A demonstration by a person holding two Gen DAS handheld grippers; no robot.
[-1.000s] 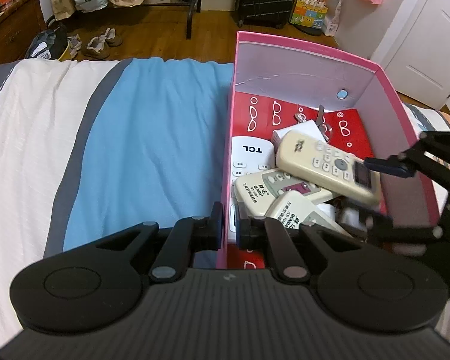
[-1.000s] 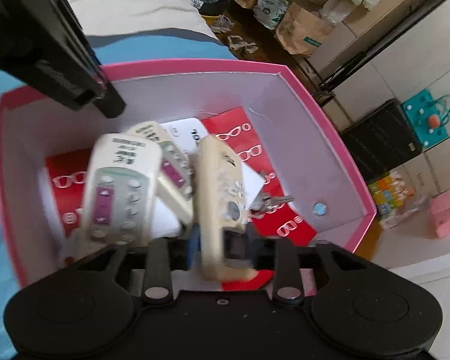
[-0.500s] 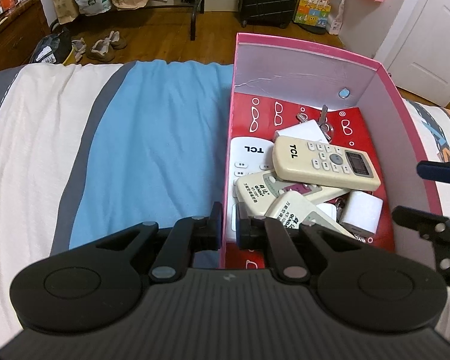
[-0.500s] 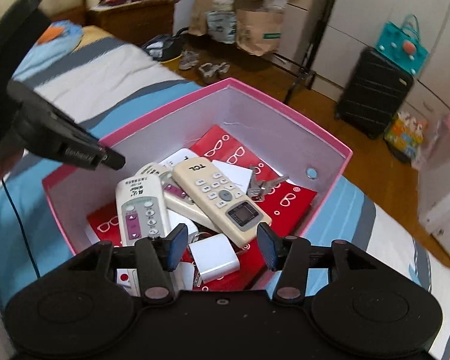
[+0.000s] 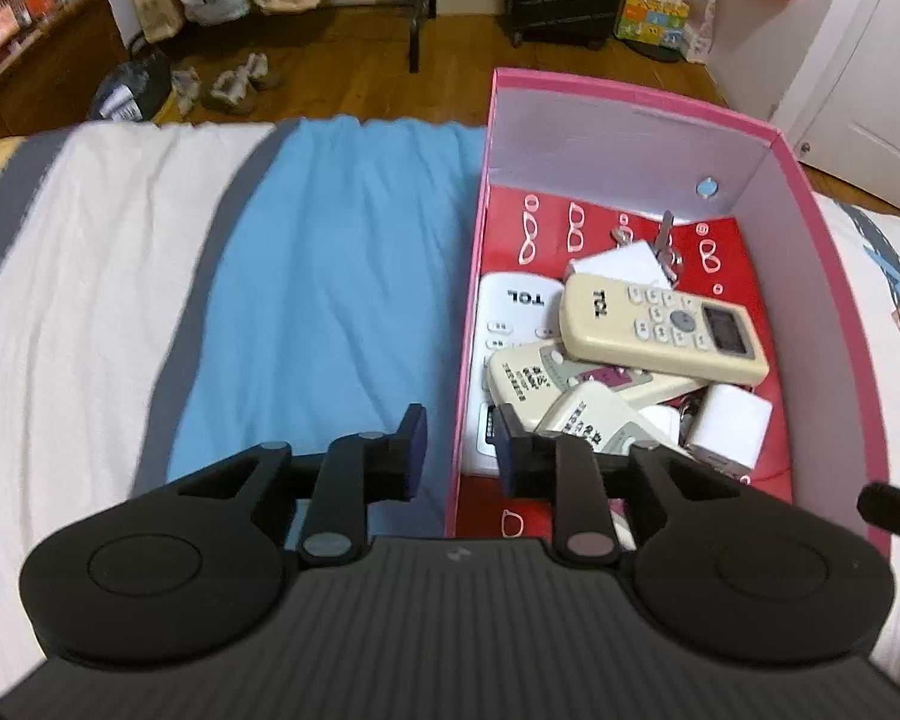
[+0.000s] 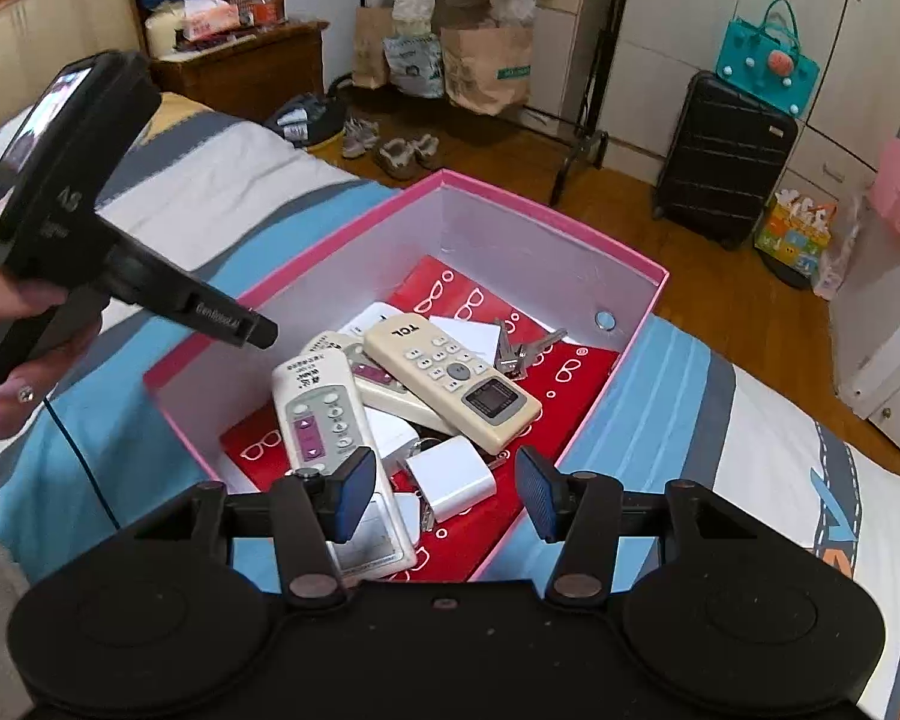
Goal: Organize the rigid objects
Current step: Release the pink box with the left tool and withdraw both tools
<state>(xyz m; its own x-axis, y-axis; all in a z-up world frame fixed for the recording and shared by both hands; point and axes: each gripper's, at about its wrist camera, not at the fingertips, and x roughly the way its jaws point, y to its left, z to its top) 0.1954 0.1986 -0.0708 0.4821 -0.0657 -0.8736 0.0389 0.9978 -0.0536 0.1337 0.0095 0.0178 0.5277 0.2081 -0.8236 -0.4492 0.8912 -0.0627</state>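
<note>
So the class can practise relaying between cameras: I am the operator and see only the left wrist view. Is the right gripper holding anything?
Observer: No. The right gripper has its jaws apart and empty; the white charger lies in the pink box below them.
Operator: My view cuts off the black suitcase. Anything above it?
Observer: Yes, a teal bag shows right above the black suitcase.
</note>
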